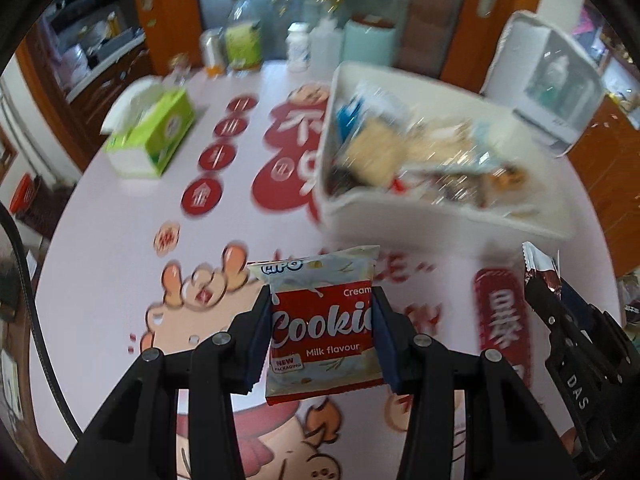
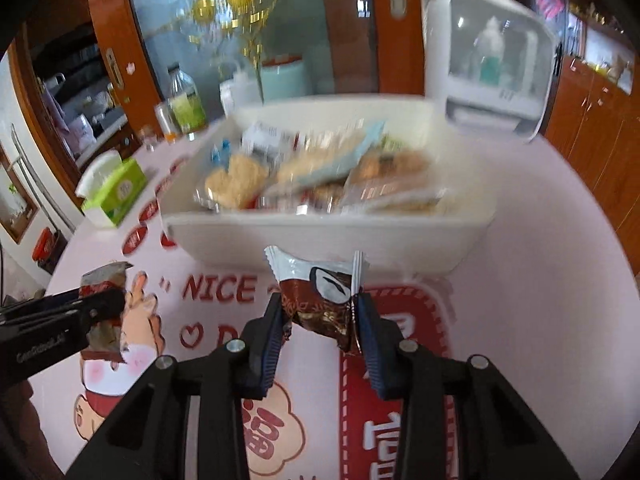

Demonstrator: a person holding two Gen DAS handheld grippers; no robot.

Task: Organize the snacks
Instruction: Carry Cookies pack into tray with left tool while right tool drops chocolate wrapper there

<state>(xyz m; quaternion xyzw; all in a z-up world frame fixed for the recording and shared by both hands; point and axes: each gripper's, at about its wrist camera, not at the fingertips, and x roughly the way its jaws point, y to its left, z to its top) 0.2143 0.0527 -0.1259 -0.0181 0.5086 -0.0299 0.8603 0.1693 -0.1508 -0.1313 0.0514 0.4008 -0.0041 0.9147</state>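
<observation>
Cookie packet (image 1: 324,328) clamped between jaws.

I have the left gripper (image 1: 322,326) closed on a cookie packet (image 1: 322,320), lifted above the bench (image 1: 120,240), and the right gripper (image 2: 320,320) closed on a wafer packet (image 2: 320,300) just to its right. Ahead of both sits a tub (image 2: 320,236) on the bench, with snack bags (image 2: 304,168) heaped in it. A tissue box (image 1: 150,132) lies to the left of the tub. Bottles (image 1: 298,46) stand along the far edge behind it, and an appliance (image 2: 490,60) stands behind the tub's right end.
</observation>
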